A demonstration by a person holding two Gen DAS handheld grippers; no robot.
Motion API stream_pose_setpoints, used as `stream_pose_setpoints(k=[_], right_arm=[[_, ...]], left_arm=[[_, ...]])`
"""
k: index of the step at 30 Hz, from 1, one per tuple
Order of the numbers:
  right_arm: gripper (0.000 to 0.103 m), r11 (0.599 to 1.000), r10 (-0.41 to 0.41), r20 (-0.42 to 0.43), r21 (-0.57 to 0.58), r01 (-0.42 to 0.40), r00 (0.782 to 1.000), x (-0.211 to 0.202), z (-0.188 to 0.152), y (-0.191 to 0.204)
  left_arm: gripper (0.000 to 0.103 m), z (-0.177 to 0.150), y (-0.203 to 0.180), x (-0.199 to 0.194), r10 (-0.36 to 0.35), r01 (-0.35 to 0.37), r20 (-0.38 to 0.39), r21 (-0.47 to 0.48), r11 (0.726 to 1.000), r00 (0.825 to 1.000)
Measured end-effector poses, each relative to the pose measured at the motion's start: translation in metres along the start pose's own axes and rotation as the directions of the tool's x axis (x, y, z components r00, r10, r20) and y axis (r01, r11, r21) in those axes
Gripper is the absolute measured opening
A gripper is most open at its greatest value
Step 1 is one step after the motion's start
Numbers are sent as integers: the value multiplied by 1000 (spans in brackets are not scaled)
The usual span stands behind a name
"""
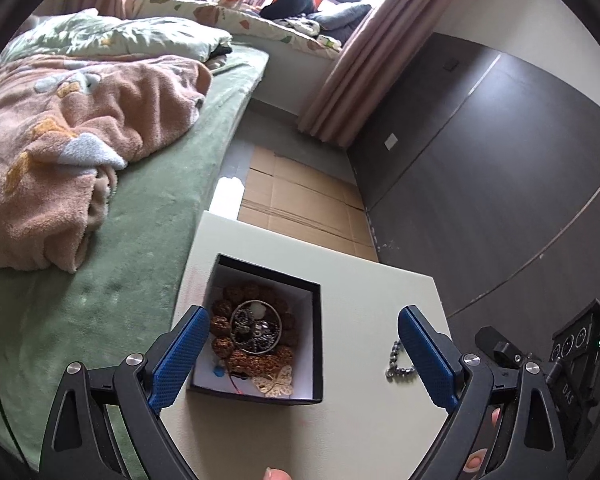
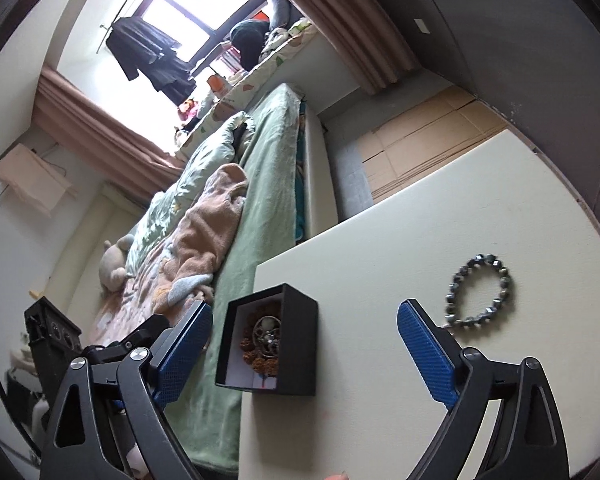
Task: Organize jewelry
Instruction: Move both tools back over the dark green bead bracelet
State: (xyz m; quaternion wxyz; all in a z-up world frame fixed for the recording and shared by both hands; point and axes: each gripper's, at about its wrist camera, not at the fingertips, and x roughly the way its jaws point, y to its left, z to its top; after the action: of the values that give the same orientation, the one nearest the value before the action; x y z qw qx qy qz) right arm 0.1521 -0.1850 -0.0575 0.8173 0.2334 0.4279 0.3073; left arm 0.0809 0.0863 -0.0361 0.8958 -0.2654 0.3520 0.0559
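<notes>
Holding both sets of fingers wide and empty, I see the dark bead bracelet (image 2: 480, 290) on the tabletop (image 2: 360, 240), just upper right of my right gripper (image 2: 304, 344), nearer than the left gripper (image 1: 300, 352) facing the black jewelry box (image 1: 260, 328).

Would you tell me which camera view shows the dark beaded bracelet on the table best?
The right wrist view: the whole beaded bracelet lies as a full loop on the table. The left wrist view catches only a few beads beside that gripper's right finger.
</notes>
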Motion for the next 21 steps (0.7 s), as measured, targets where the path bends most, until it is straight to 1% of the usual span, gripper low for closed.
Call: stream_pose_setpoints(k=[6, 9, 12, 14, 15, 17, 19, 21], right_arm=[[94, 996, -80, 19, 43, 79, 997, -24, 10, -34], [94, 993, -95, 25, 69, 93, 995, -32, 13, -47], [94, 988, -125, 37, 97, 121, 992, -40, 16, -58], [94, 984, -142, 36, 114, 137, 989, -44, 18, -66], [94, 981, -155, 32, 120, 150, 987, -44, 19, -70], [94, 973, -190, 17, 136, 185, 982, -45, 19, -78], [94, 963, -221, -4, 160, 219, 975, -45, 19, -87], [94, 953, -245, -19, 180, 245, 969, -45, 20, -96]], left_arm=[[95, -18, -43, 13, -28, 32, -30, 137, 990, 999], [91, -25, -58, 20, -49, 57, -49, 174, 983, 998], [83, -33, -72, 30, -53, 66, -69, 209, 976, 996], [72, -37, -78, 38, -52, 70, -88, 221, 973, 995], [69, -39, -82, 42, -51, 73, -102, 229, 971, 993], [59, -44, -89, 51, -49, 79, -123, 251, 965, 991], [57, -49, -97, 59, -36, 73, -137, 275, 959, 990], [56, -53, -104, 69, -27, 73, -156, 300, 951, 987]])
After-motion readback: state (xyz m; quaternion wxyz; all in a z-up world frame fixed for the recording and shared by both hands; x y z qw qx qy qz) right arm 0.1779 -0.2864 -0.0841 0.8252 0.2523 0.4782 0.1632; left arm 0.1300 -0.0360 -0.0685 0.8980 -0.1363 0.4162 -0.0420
